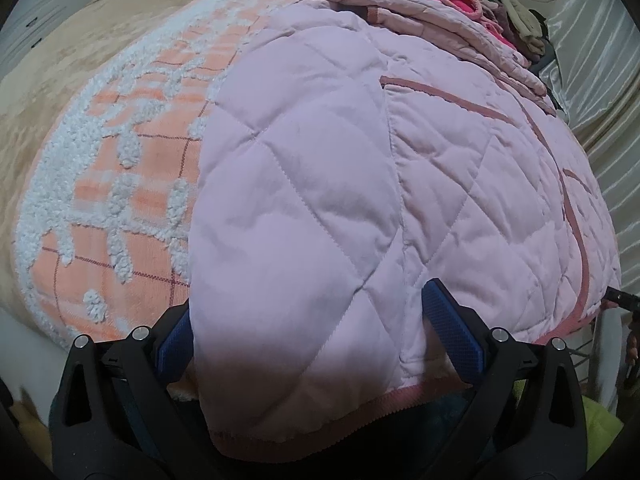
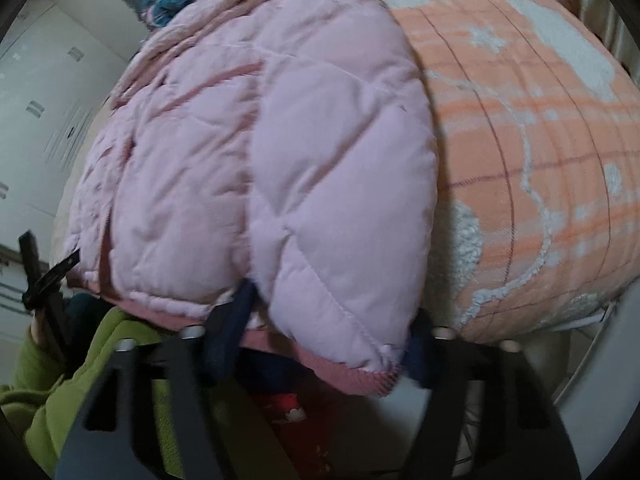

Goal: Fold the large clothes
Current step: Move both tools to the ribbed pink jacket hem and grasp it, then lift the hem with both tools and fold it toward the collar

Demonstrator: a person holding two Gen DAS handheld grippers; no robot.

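A pale pink quilted jacket (image 1: 360,168) with darker pink trim lies spread on a bed. In the left wrist view my left gripper (image 1: 308,332) is open, its blue pads (image 1: 452,340) wide apart on either side of the jacket's near folded part by the hem. In the right wrist view the same jacket (image 2: 260,152) fills the left and middle. My right gripper (image 2: 328,316) is open, its dark blue fingers (image 2: 236,312) standing on either side of a puffy sleeve end with a pink cuff (image 2: 352,376). The fabric hides much of both grippers' fingers.
An orange and white checked blanket (image 1: 132,184) covers the bed; it also shows in the right wrist view (image 2: 540,152). A pile of coloured clothes (image 1: 480,4) lies at the far side. A shiny curtain (image 1: 600,120) hangs on the right. A green sleeve (image 2: 60,380) is at lower left.
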